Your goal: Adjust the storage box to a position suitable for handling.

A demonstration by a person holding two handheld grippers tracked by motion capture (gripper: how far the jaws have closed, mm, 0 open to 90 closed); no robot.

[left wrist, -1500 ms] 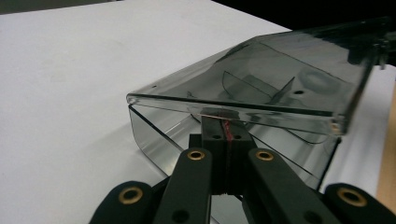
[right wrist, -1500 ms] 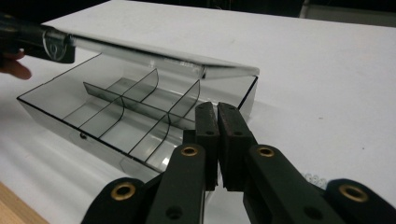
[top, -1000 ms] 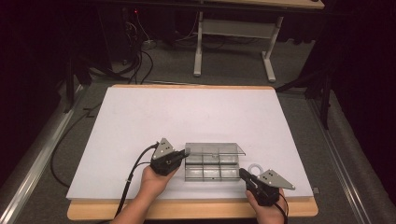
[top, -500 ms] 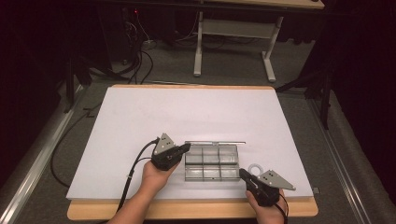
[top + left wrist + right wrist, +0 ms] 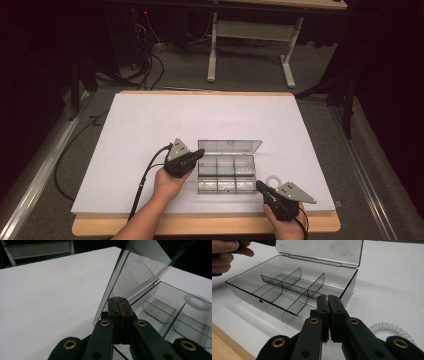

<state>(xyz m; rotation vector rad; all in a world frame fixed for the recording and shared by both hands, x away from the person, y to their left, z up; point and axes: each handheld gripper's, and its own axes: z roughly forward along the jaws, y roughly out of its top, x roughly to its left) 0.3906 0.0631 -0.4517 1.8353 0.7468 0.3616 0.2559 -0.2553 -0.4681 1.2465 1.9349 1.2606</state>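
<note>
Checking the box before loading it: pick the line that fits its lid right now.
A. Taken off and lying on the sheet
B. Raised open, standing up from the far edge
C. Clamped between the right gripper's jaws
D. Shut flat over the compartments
B: the lid stands up from the far edge of the clear box, hinged there, with the six compartments uncovered.

The left gripper (image 5: 119,305) is seen closed against the raised lid (image 5: 140,272) of a clear compartment box (image 5: 175,312), beside a coiled ring (image 5: 197,302) on the white worktop (image 5: 50,290).
</note>
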